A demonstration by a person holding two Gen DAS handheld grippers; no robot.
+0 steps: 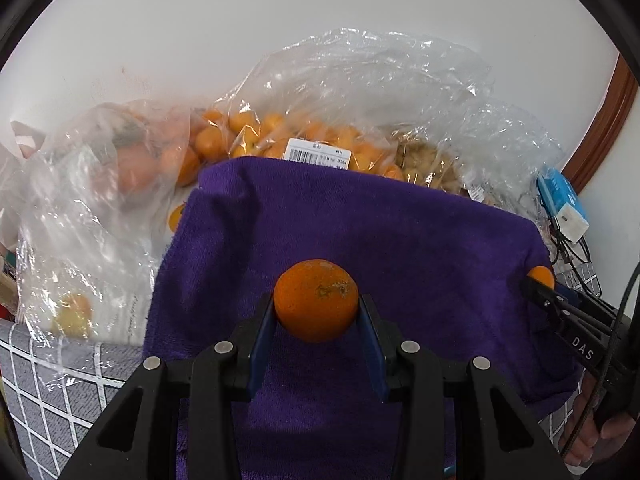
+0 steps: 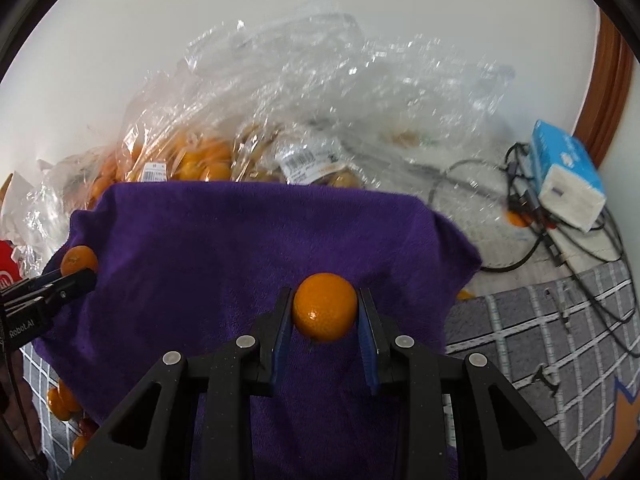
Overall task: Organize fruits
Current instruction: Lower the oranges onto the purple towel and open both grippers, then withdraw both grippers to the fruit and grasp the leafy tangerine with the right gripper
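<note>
A scarred orange (image 1: 316, 300) sits at the centre of the left wrist view, pinched between the blue pads of the left gripper (image 1: 317, 312), whose jaws are closed just to the fruit's width. The right gripper (image 2: 325, 312) clamps a smoother orange (image 2: 325, 307) the same way at the centre of its own frame. Both fruits hang over a purple towel (image 1: 360, 232) that fills the middle of each view; judging by the task, the towel is the sorting spot and each fruit is carried there one per gripper. Beyond the towel's upper edge lie crinkled clear plastic bags (image 1: 320, 100) of small oranges (image 1: 208, 140), probably the source. The towel lies on a grey grid-patterned cloth (image 2: 560, 340). At the right of the right wrist view are a blue tissue pack (image 2: 568, 172) and black cables (image 2: 532, 240), before a white wall (image 2: 240, 20) with brown trim (image 2: 612, 80).
</note>
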